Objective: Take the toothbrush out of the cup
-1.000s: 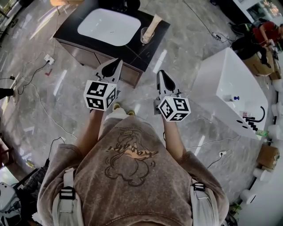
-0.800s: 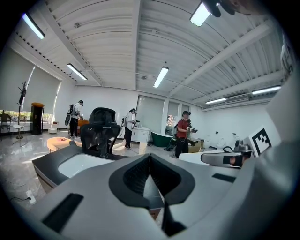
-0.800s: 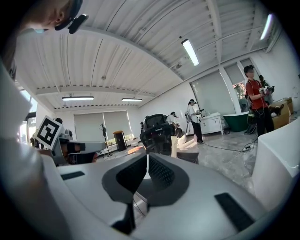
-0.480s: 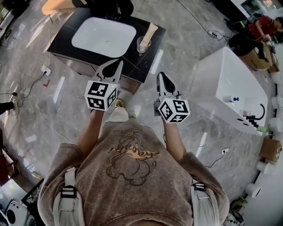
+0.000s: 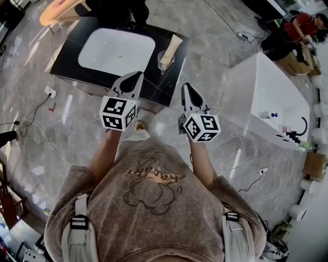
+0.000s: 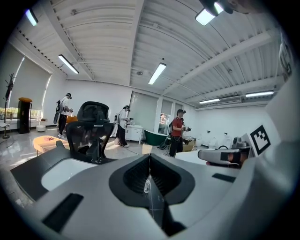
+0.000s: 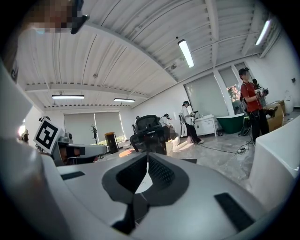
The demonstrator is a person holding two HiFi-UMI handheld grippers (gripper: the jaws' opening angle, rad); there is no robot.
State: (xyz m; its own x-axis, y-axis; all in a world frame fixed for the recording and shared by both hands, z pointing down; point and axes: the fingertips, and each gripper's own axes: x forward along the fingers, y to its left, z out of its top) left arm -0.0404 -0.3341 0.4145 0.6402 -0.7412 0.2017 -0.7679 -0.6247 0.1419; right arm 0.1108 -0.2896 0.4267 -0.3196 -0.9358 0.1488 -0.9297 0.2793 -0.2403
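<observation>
A clear cup (image 5: 165,58) stands on the black counter (image 5: 69,56), to the right of the white sink basin (image 5: 116,51). A pale beige toothbrush (image 5: 172,45) leans out of the cup, up and to the right. My left gripper (image 5: 136,77) is shut and empty, its tip over the counter's front edge, short of the cup and to its left. My right gripper (image 5: 187,88) is also shut and empty, just off the counter's near right corner. In the left gripper view the jaws (image 6: 150,157) meet; in the right gripper view the jaws (image 7: 147,156) meet too.
A white box-shaped unit (image 5: 266,92) stands to the right, with a small bottle (image 5: 272,114) on it. Cables (image 5: 36,97) trail over the marble floor. A black office chair (image 5: 123,10) sits behind the counter. People (image 5: 302,25) work at the far right.
The counter with the cup has drawn nearer in the head view. Both shut grippers have advanced toward it, and the left tip now reaches over its front edge.
</observation>
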